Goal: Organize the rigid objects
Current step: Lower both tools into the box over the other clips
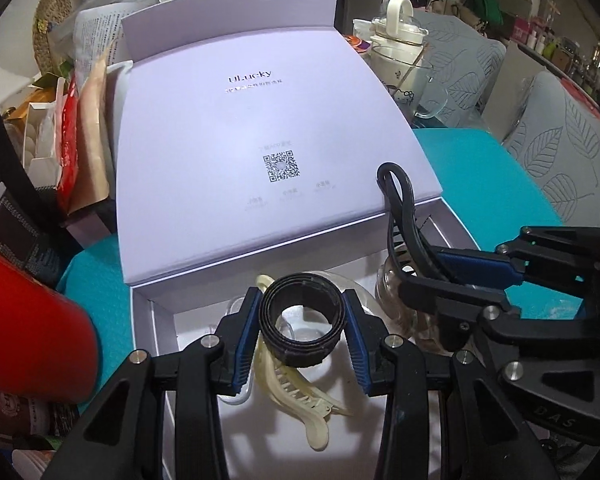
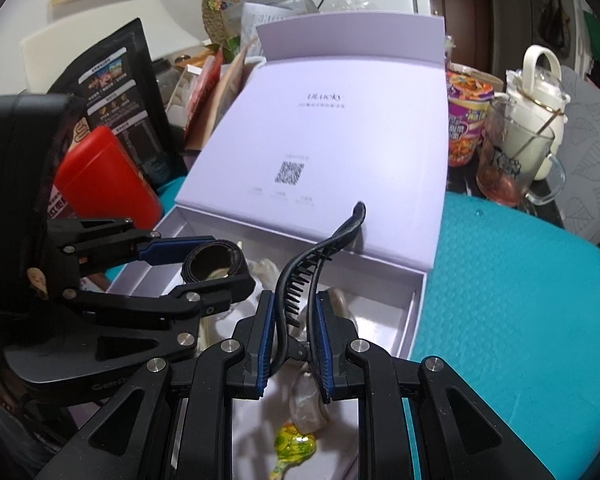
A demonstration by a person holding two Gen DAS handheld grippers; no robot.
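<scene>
A black ring-shaped band [image 1: 300, 316] sits between the blue pads of my left gripper [image 1: 302, 300], which is shut on it above the open white box [image 1: 152, 312]. My right gripper [image 2: 294, 300] is shut on a long black toothed hair clip [image 2: 324, 256], whose curved end sticks up in front of the box's lid [image 2: 320, 128]. Each gripper shows in the other's view: the right gripper [image 1: 420, 270] with the hair clip [image 1: 400, 208], and the left gripper [image 2: 220, 264] with the band [image 2: 214, 266]. In the box lie a cream hair claw [image 1: 296, 392], a pearly clip [image 2: 310, 404] and a green-yellow wrapped piece [image 2: 294, 446].
The box rests on a teal mat [image 2: 520, 300]. A red canister [image 2: 104, 176] and a black printed stand [image 2: 120, 92] crowd its left side. A noodle cup [image 2: 466, 120], a glass mug [image 2: 516, 168] and a white kettle [image 2: 540, 92] stand to the right of the lid.
</scene>
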